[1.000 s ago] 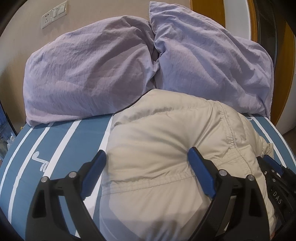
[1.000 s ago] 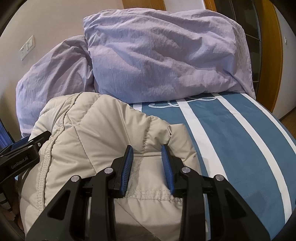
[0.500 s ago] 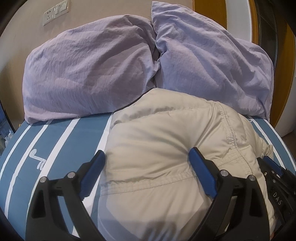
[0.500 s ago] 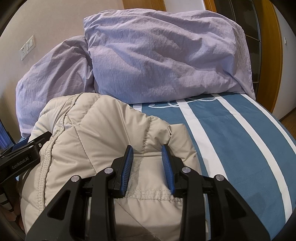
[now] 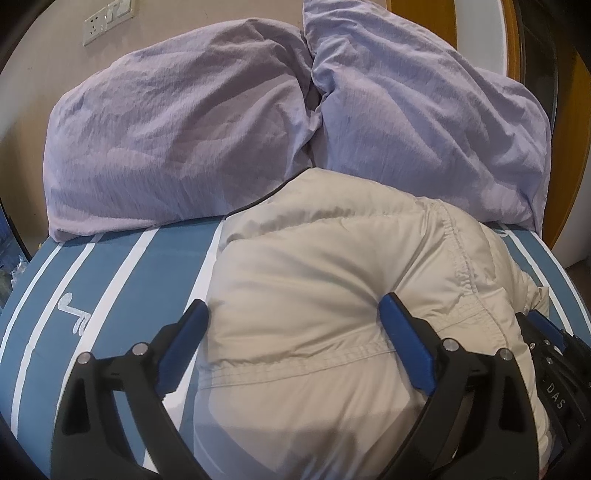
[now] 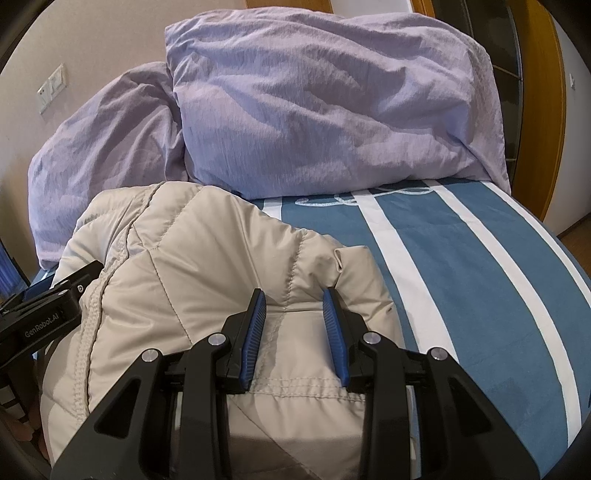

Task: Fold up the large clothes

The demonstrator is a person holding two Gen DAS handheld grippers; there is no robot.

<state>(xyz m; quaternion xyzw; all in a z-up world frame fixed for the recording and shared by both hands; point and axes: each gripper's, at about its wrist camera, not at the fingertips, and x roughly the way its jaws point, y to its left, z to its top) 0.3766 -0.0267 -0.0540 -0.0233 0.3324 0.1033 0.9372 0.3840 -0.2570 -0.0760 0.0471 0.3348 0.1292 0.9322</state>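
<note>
A beige quilted jacket (image 5: 332, 280) lies bunched on the blue and white striped bed (image 5: 122, 288); it also shows in the right wrist view (image 6: 207, 266). My left gripper (image 5: 295, 317) is open wide, its blue-padded fingers (image 5: 406, 350) spread over the jacket's left part. My right gripper (image 6: 295, 299) is partly closed, its jaws a narrow gap apart with a fold of the jacket's hem between them; whether they pinch it is unclear. The other gripper shows at each view's edge (image 6: 48, 314).
Two lilac pillows (image 5: 177, 140) (image 6: 332, 107) lean against the beige wall at the head of the bed, just behind the jacket. A wall socket plate (image 5: 107, 20) is up left. A wooden door frame (image 6: 535, 103) stands at the right.
The left view has shifted slightly, the pillows sitting a bit higher in frame. The jacket and the right gripper have not visibly moved.
</note>
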